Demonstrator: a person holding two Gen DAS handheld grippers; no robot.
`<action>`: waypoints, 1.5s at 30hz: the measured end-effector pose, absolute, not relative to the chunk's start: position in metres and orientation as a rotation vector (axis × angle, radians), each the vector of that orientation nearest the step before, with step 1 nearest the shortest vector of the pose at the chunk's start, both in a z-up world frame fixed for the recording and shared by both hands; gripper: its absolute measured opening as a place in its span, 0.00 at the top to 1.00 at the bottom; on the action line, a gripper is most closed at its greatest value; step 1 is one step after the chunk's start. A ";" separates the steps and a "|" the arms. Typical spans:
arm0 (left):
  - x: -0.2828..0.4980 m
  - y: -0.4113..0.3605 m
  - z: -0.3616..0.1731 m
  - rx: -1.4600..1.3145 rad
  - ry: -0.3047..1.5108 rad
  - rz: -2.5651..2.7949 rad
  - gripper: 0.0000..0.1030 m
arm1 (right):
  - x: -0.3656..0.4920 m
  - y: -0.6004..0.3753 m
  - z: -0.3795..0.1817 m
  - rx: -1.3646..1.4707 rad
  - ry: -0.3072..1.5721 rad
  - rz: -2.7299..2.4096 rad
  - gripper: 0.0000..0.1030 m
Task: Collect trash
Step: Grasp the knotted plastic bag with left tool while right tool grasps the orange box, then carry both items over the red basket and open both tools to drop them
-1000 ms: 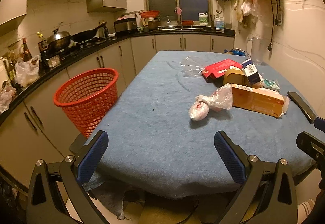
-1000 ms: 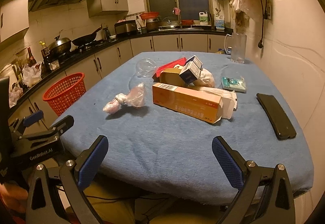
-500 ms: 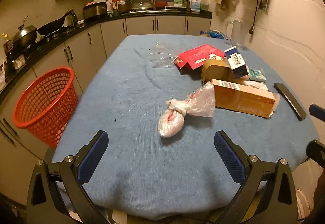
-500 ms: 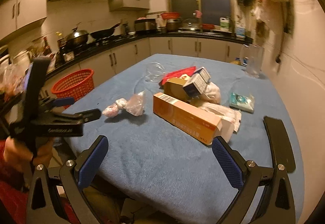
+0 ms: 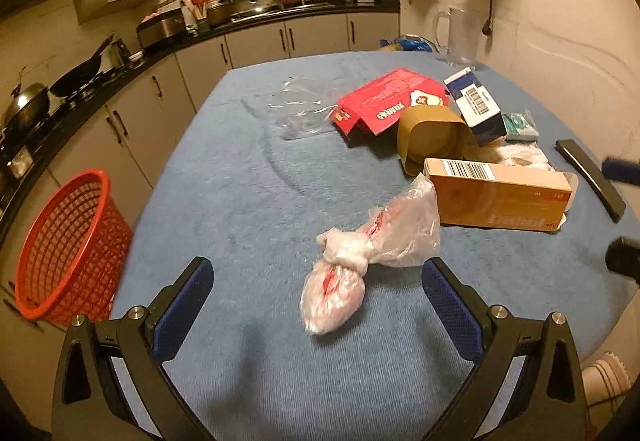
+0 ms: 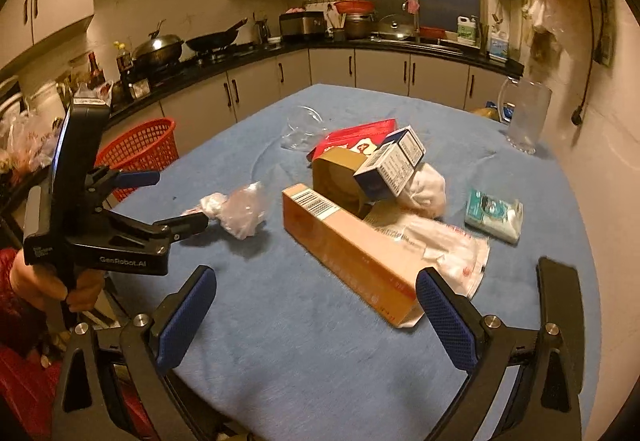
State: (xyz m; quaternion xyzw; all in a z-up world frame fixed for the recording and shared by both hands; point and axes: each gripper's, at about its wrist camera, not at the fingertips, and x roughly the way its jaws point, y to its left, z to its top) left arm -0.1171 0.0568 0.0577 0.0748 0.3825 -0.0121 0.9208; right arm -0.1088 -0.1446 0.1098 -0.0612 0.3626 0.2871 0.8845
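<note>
Blue towelling covers the surface (image 5: 248,201) in a dim kitchen, with a red mesh basket (image 5: 68,253) on the floor off its left edge. A knotted plastic bag (image 5: 360,257) of trash lies near the front, touching or just beside a long orange carton (image 5: 496,197). Behind the carton sit a brown tape roll (image 5: 432,137), a red packet (image 5: 392,101), a blue-and-white box (image 5: 476,109) and a clear plastic wrapper (image 5: 300,109); a black phone (image 5: 588,173) lies by the right edge. The left hand-held gripper (image 5: 320,301) hovers low with jaws wide apart, the bag's knotted end between them. The right hand-held gripper (image 6: 316,317) is also spread wide, empty, its right finger just before the carton's near end.
</note>
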 end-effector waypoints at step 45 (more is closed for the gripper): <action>-0.079 0.065 0.058 0.098 0.876 -0.294 0.63 | -0.025 -0.142 0.093 -0.082 1.042 0.866 0.75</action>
